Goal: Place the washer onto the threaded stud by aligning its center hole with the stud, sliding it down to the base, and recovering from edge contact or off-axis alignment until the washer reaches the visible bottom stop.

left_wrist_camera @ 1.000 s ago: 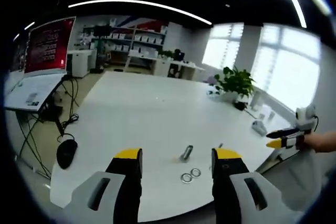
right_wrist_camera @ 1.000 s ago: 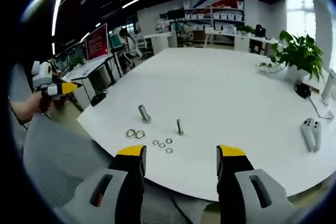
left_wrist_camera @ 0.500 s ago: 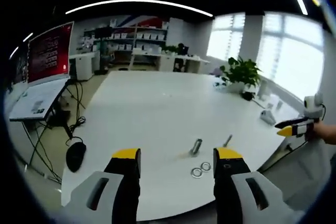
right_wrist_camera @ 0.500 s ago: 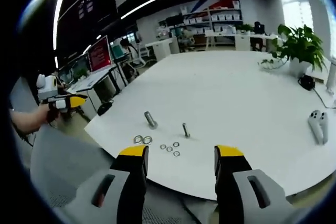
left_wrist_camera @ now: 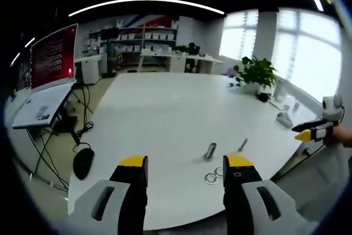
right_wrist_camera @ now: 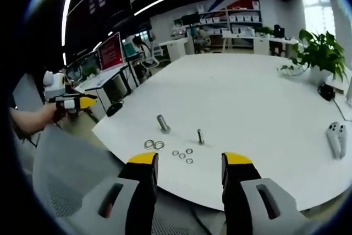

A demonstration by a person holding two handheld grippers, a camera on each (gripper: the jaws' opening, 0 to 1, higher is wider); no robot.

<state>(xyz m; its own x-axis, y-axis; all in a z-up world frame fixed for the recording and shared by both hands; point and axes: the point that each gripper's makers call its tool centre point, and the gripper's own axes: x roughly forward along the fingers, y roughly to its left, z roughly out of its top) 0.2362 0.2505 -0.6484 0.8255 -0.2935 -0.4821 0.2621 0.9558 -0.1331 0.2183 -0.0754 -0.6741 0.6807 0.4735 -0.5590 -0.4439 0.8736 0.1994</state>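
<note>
Both grippers, left gripper (left_wrist_camera: pixel 184 166) and right gripper (right_wrist_camera: pixel 188 163), spread, empty, off the table (right_wrist_camera: pixel 264 97) edge. Risk: washers (right_wrist_camera: pixel 154 145) slide when nudged; stud (right_wrist_camera: pixel 201 136) may tip.

We see an open-plan office around a large white table (left_wrist_camera: pixel 165 114), its top spreading ahead of the fingertips. Beyond the left finger, a red-lit monitor (left_wrist_camera: pixel 52 56) stands on a side desk (left_wrist_camera: pixel 38 103), with cables and a dark round object (left_wrist_camera: pixel 83 162) on the floor below. Beyond the right finger, bright windows (left_wrist_camera: pixel 308 53) back a potted plant (left_wrist_camera: pixel 254 75). Straight ahead, shelves (left_wrist_camera: pixel 143 39) of white boxes line the far wall. Curved strip lights (left_wrist_camera: pixel 143 3) cross the dark ceiling.
</note>
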